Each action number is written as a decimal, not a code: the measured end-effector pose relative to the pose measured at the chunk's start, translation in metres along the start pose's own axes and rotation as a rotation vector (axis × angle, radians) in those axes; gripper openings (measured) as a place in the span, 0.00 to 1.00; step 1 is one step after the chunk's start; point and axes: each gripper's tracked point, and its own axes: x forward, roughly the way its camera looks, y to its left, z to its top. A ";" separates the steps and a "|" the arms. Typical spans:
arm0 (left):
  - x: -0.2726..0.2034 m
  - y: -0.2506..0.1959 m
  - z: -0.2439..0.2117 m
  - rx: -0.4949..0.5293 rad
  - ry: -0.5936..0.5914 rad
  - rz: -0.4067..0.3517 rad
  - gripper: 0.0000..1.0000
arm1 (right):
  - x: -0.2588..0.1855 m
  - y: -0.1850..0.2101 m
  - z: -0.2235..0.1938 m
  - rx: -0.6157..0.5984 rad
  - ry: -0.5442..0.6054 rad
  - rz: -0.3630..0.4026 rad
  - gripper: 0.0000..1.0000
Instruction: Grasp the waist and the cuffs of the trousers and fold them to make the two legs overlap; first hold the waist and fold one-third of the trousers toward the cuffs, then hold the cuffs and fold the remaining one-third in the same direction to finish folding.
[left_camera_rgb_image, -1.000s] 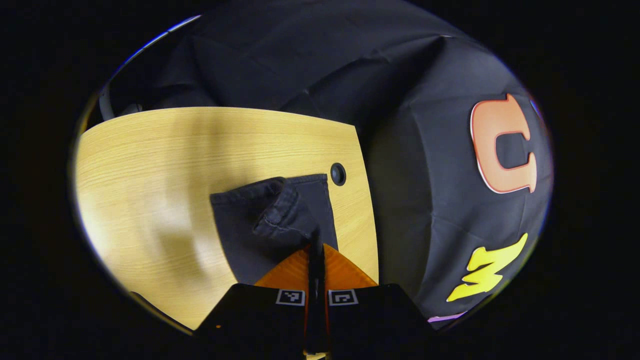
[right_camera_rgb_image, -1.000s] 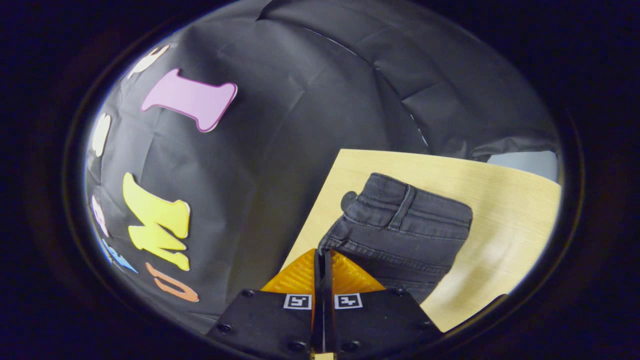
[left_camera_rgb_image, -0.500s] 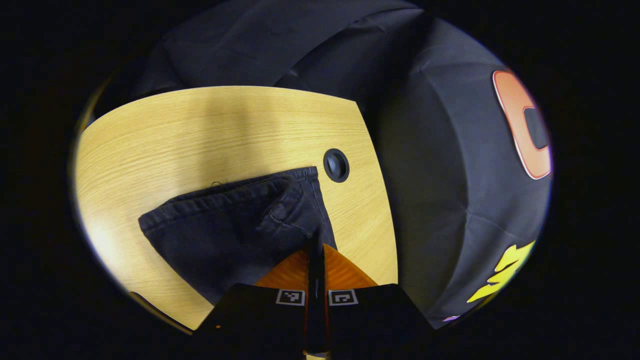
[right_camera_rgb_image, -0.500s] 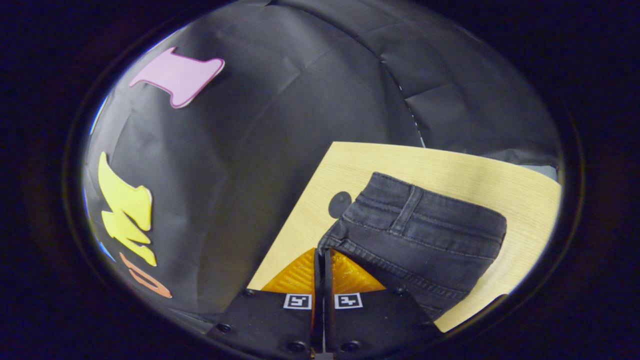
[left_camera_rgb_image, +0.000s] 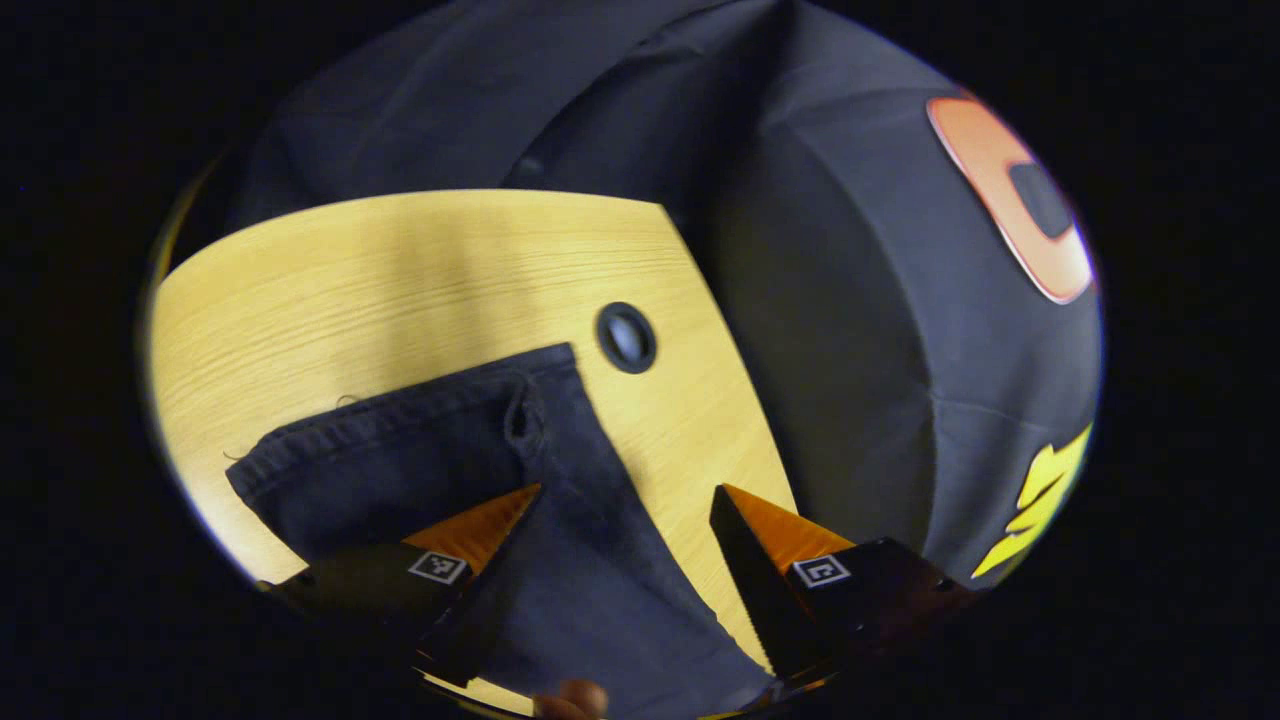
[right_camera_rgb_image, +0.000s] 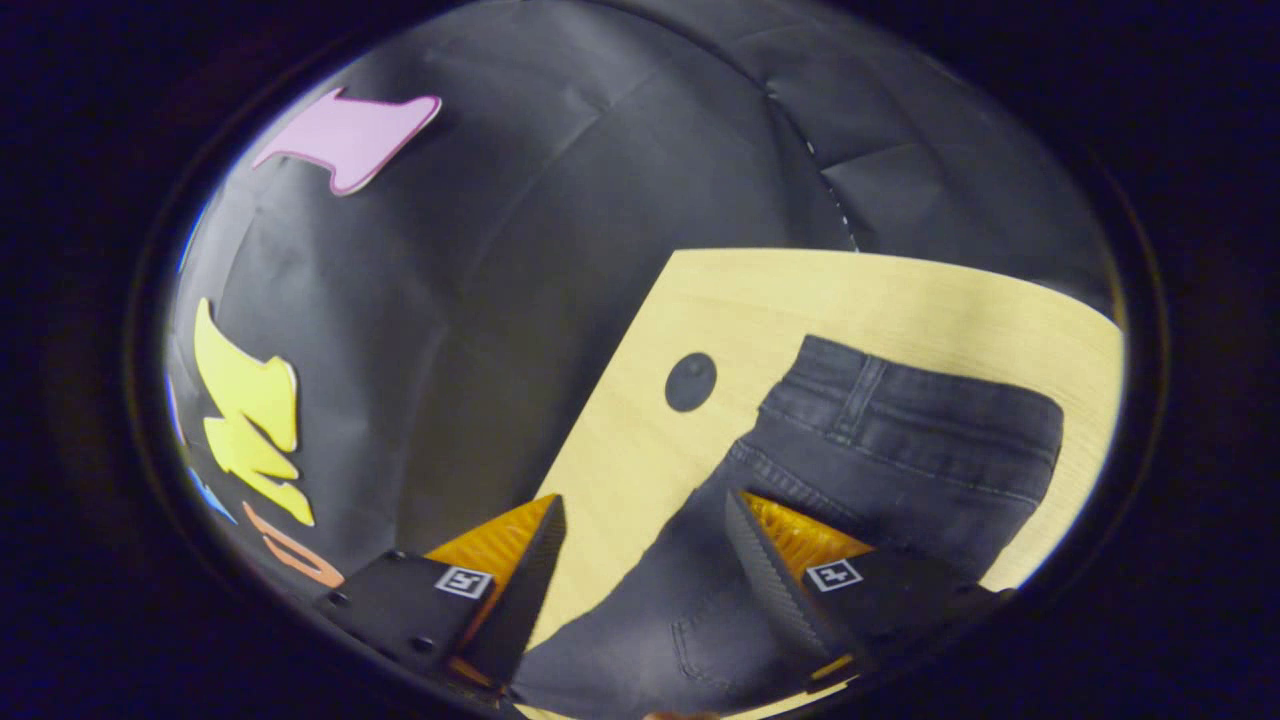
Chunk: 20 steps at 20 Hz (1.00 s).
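Left gripper: fingers spread wide apart, gripping nothing; dark charcoal denim trousers lie between and beneath them.
Right gripper: fingers likewise spread wide, holding nothing; one finger over bare wood, the other over the cloth.
Trousers, left gripper view: cuff end flat on the light yellow wood-grain table, hem edge running across the view, a small fold in the fabric near the hem's corner.
Trousers, right gripper view: waistband with belt loop and stitched seams lying flat on the table, close to the table's edge.
Round dark grommet hole, left gripper view: set in the tabletop, just beyond the hem corner, apart from the cloth.
Same hole, right gripper view: just beside the waistband, not covered.
Fingertip of a person: at the bottom edge of the left gripper view.
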 end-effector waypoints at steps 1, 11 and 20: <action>-0.001 -0.004 0.000 0.057 -0.008 0.004 0.98 | -0.003 0.003 -0.002 -0.025 -0.001 0.007 0.91; -0.107 -0.088 0.031 0.423 -0.267 -0.168 0.99 | -0.077 0.037 0.022 -0.232 -0.072 0.087 0.97; -0.261 -0.192 -0.043 0.840 -0.546 -0.462 0.98 | -0.137 -0.040 0.019 -0.179 -0.063 -0.022 0.98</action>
